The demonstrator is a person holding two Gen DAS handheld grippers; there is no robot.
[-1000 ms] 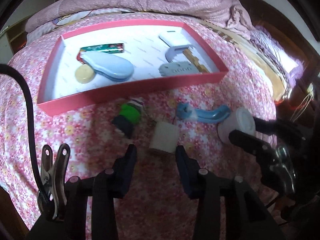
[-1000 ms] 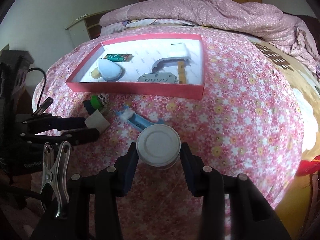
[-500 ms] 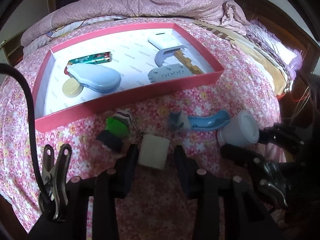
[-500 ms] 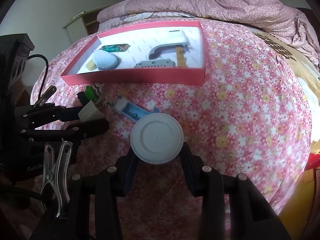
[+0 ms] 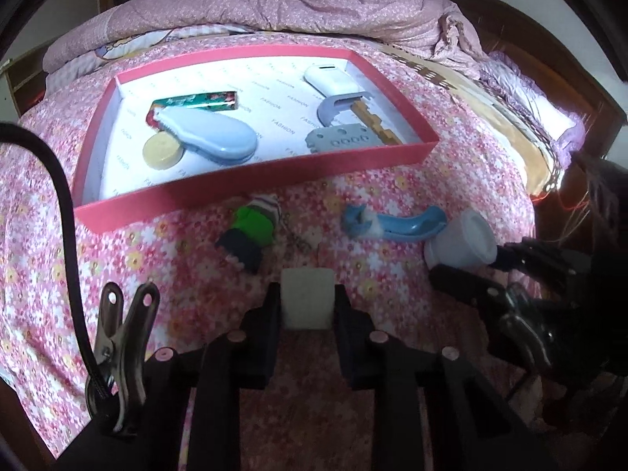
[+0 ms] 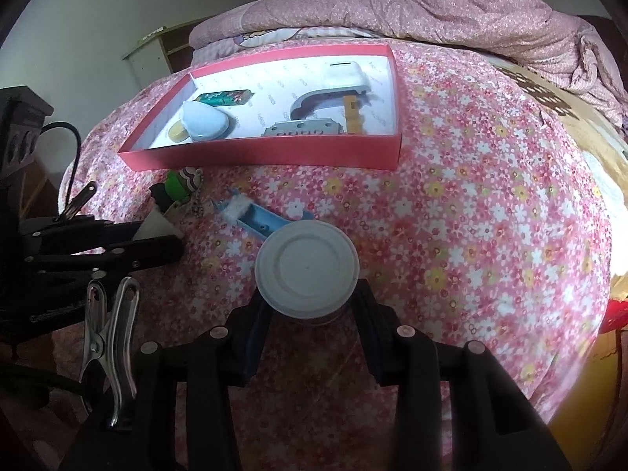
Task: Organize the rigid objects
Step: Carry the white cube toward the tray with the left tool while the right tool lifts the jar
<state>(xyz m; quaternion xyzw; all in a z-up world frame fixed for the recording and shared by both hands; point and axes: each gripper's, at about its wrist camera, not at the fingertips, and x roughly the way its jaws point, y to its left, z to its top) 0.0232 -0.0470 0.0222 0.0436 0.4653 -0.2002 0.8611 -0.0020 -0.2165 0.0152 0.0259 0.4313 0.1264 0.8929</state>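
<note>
My left hand-held gripper (image 5: 307,306) is clamped on the white cube (image 5: 307,301), low over the floral bed cover (image 6: 471,216). My right hand-held gripper (image 6: 310,302) grips the white lidded jar (image 6: 307,269) by its body. Next I judge: lift both straight up, clear the red box (image 5: 251,192) front wall, set down on bare floor. The box holds a blue oval case (image 5: 212,139), yellow disc (image 5: 161,152), green patterned bar (image 5: 196,101), white device (image 5: 329,78), grey hook piece (image 5: 333,104), grey toothed plate (image 5: 343,140), wooden strip (image 5: 373,121). A green keychain figure (image 5: 251,231) and blue brush (image 5: 392,225) lie outside, just in front.
</note>
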